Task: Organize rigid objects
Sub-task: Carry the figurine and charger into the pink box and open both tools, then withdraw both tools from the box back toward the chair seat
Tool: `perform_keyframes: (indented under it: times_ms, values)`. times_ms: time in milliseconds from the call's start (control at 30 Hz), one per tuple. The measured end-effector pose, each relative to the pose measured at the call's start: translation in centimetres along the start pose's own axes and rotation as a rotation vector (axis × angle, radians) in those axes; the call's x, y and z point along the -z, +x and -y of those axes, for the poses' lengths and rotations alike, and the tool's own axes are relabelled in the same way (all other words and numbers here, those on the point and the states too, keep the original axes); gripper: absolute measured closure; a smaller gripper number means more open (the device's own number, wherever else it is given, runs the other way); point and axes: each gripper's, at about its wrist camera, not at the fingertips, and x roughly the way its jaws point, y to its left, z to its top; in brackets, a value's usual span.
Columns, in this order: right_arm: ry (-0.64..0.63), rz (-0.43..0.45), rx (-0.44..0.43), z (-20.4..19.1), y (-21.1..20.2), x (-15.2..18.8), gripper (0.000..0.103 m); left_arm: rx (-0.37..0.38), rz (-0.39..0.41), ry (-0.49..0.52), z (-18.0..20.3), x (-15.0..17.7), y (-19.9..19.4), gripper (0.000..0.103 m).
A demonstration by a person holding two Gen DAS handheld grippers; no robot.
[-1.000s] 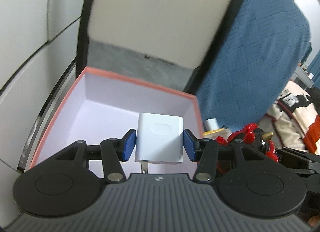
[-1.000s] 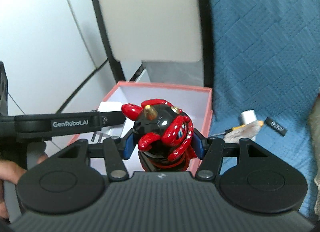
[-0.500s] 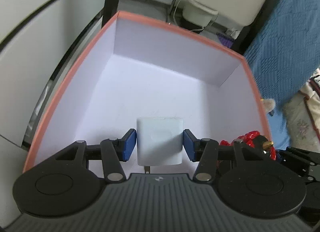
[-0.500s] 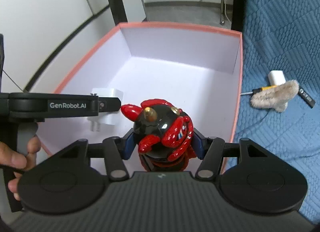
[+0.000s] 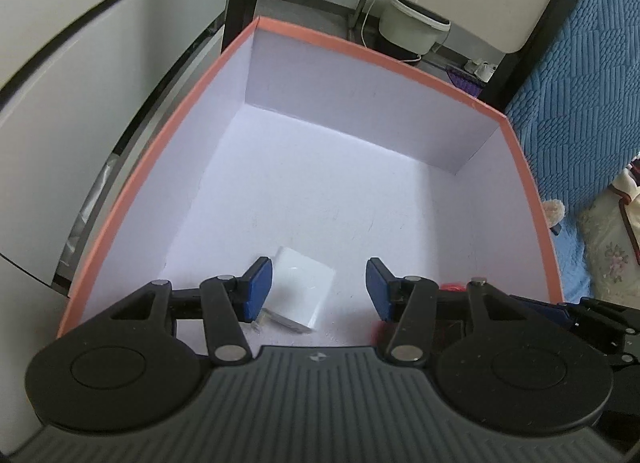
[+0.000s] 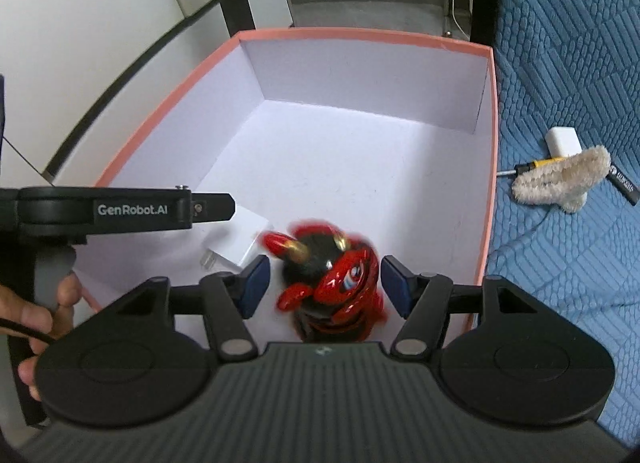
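Low in frame, the left hand-held gripper (image 5: 319, 289) stands released, the white charger (image 5: 299, 294) lying on the box (image 5: 360, 53) floor beneath. The right hand-held gripper (image 6: 325, 286) is spread too, the blurred red figurine (image 6: 330, 283) between its fingers. A fluffy duster (image 6: 560, 179) lies on the blue bed at right.

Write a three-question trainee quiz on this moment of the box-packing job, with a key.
1. True or false: the left gripper is clamped on the white charger.
2. The red and black figurine is: A) on the blue quilt, B) inside the pink-rimmed box, C) held by the left gripper.
3. Fill in: outside the box, on the blue quilt, lie a fluffy cream item, a second small white block and a yellow-handled ____.

Key: 1 false, its jaws are apart. 2 B, between the open jaws of the right gripper. 3 tool.
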Motion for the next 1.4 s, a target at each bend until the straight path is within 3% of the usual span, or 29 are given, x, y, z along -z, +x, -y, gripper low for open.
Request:
perform_keyframes:
  times_ms: [600, 1033, 1400]
  values:
    - [-0.003, 0.229, -0.009, 1.9, -8.6, -1.2, 0.039, 0.055, 0.180, 0.030, 5.7, -0.7, -7.5, 0.045]
    - [0.017, 0.349, 0.052, 5.6, -12.7, 0.9, 0.039, 0.113, 0.207, 0.084, 10.6, 0.6, -8.5, 0.045]
    - [0.042, 0.373, 0.089, 8.6, -14.5, 3.3, 0.039, 0.139, 0.200, 0.129, 14.1, 2.6, -7.9, 0.045]
